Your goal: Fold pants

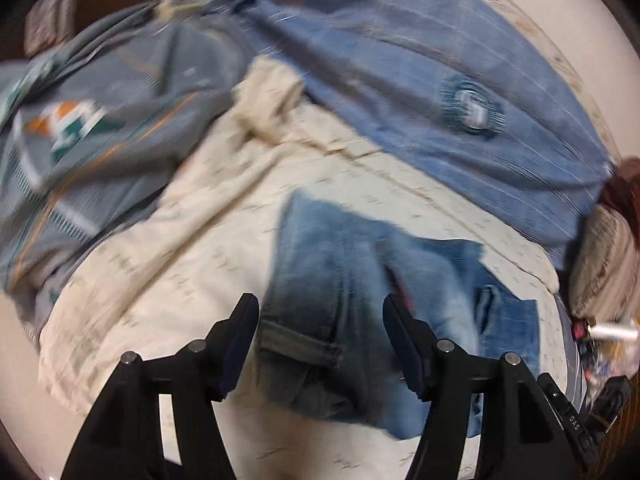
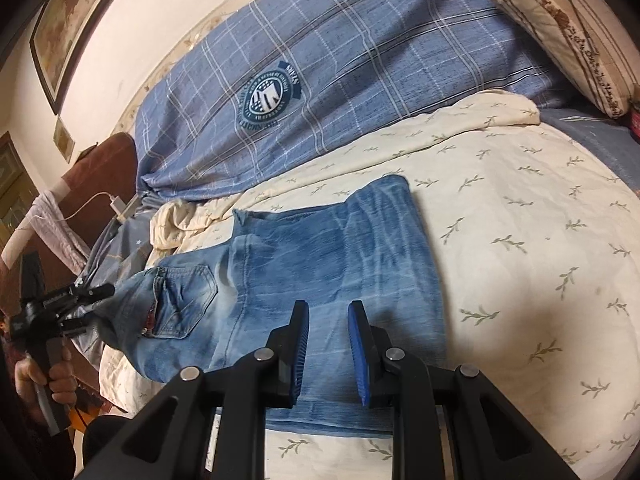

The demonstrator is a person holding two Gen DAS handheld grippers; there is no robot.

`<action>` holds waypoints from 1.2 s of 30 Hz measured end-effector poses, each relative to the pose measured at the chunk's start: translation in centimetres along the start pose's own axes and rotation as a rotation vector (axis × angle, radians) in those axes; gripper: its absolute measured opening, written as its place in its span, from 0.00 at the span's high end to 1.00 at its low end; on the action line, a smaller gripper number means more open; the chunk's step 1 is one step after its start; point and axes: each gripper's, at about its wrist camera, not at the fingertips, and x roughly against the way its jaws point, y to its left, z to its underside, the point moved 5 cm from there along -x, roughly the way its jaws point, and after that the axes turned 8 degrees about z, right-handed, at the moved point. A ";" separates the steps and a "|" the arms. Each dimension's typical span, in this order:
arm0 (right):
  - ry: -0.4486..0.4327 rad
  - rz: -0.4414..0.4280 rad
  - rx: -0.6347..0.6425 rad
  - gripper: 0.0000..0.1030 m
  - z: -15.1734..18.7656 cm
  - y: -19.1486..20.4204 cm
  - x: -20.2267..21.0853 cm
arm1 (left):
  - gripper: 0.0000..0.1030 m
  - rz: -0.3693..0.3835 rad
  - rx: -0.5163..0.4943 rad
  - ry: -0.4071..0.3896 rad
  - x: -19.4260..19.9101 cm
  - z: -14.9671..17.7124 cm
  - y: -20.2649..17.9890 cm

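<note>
Faded blue jeans lie folded flat on the cream leaf-print sheet, with the back pocket toward the left. My right gripper hovers over the near edge of the jeans. Its blue pads stand close together, with only a narrow gap and no fabric pinched between them. A hand holds my left gripper at the waist end. In the blurred left wrist view that gripper stands open above the jeans, and its fingers do not press on the denim.
A blue plaid duvet with a round crest lies along the far side of the bed. A quilted pillow is at top right. Grey patterned bedding is bunched at the left. A charger cable runs by the headboard.
</note>
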 end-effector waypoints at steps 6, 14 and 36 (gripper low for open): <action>0.014 -0.005 0.052 0.77 0.6 2.3 -1.0 | 0.30 0.046 0.188 0.068 0.0 3.1 3.6; 0.031 -0.011 0.154 0.77 1.6 5.7 -2.3 | 0.21 0.204 0.293 0.129 -1.2 8.5 1.9; 0.018 0.015 0.190 0.77 1.7 5.2 -1.9 | 0.48 0.394 0.393 -0.015 -5.4 4.7 2.1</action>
